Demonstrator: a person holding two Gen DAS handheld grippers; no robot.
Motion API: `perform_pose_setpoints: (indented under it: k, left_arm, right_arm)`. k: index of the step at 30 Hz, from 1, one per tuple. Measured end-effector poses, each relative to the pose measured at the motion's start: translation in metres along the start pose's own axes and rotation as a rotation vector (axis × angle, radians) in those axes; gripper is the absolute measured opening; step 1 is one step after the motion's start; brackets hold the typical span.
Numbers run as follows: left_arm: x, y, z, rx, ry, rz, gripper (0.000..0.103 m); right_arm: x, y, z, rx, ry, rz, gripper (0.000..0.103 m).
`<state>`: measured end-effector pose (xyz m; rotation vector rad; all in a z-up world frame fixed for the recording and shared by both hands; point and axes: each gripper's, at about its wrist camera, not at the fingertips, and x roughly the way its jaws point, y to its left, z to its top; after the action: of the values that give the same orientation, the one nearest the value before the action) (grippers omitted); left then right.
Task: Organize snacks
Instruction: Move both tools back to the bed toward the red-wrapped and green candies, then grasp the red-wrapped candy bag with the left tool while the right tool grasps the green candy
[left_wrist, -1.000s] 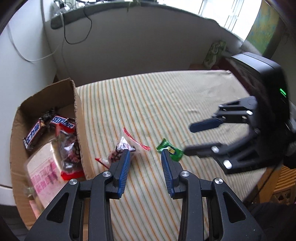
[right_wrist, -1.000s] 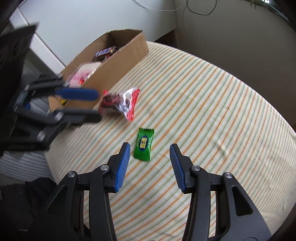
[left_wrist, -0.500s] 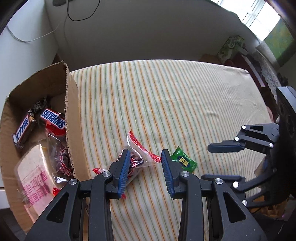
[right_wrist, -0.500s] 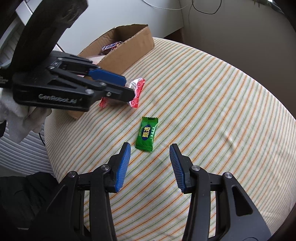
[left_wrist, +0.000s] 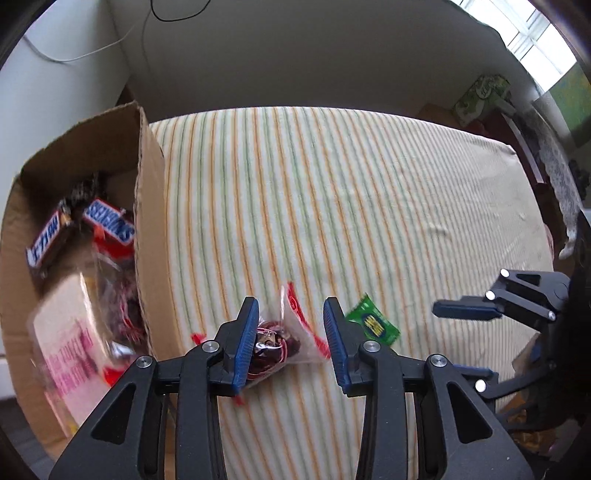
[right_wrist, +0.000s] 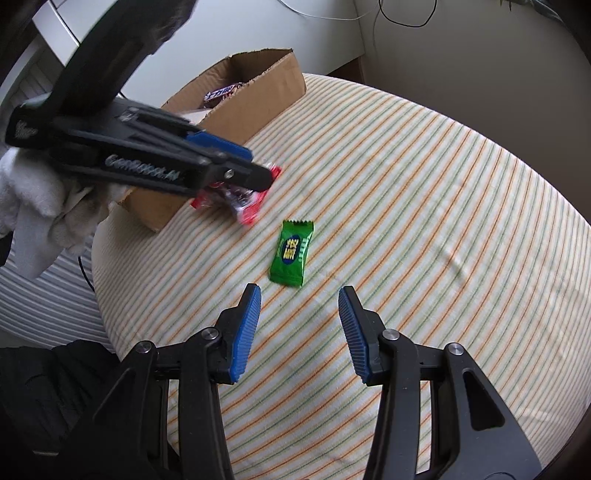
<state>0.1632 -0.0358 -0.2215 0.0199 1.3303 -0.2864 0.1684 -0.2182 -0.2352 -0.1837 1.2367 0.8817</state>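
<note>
Fingers (left_wrist: 246, 341) of the left gripper (left_wrist: 291, 345) straddle the red packet (left_wrist: 280, 341), parted, not clamping it. At 1 o'clock lies the green candy (right_wrist: 291, 254); the right gripper (right_wrist: 300, 328) hangs released over the cloth (right_wrist: 424, 206). Box (left_wrist: 149, 206) at 9 o'clock.

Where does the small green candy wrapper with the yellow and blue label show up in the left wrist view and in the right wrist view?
Left wrist view: the green candy wrapper lies right of centre on the striped tablecloth, just outside the left gripper's right finger.
Right wrist view: at centre, beyond the right gripper's open fingertips.
Shared landmark: the brown cardboard box of snacks, upper left of the wrapper in both.
</note>
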Motion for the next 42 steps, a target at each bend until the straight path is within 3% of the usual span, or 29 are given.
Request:
perform_pose_setpoints:
  k: [5, 10, 14, 19, 25, 37, 42]
  left_arm:
    - [0.008, -0.008, -0.028, -0.017, 0.014, -0.019, 0.035]
    - [-0.015, -0.012, -0.052, -0.038, -0.115, -0.018, 0.035]
    - [-0.053, -0.008, -0.091, -0.185, -0.263, -0.017, 0.035]
    - [-0.053, -0.01, -0.127, -0.318, -0.28, 0.001, 0.04]
    - [-0.043, 0.009, -0.12, -0.557, -0.323, -0.065, 0.041]
    - [-0.028, 0.019, -0.103, -0.676, -0.346, -0.002, 0.042]
    - [-0.015, 0.017, -0.094, -0.683, -0.319, 0.019, 0.043]
  right_arm:
    - [-0.001, -0.005, 0.001, 0.011, -0.003, -0.005, 0.046]
    - [-0.004, -0.005, 0.005, 0.017, -0.011, -0.007, 0.046]
    - [-0.001, -0.003, 0.008, 0.025, -0.005, -0.003, 0.046]
    - [0.012, 0.007, 0.018, -0.004, 0.016, -0.027, 0.046]
    - [0.025, 0.016, 0.025, -0.05, 0.044, -0.039, 0.046]
    - [0.042, 0.031, 0.031, -0.137, 0.049, -0.149, 0.046]
    - [0.041, 0.029, 0.03, -0.159, 0.058, -0.186, 0.031]
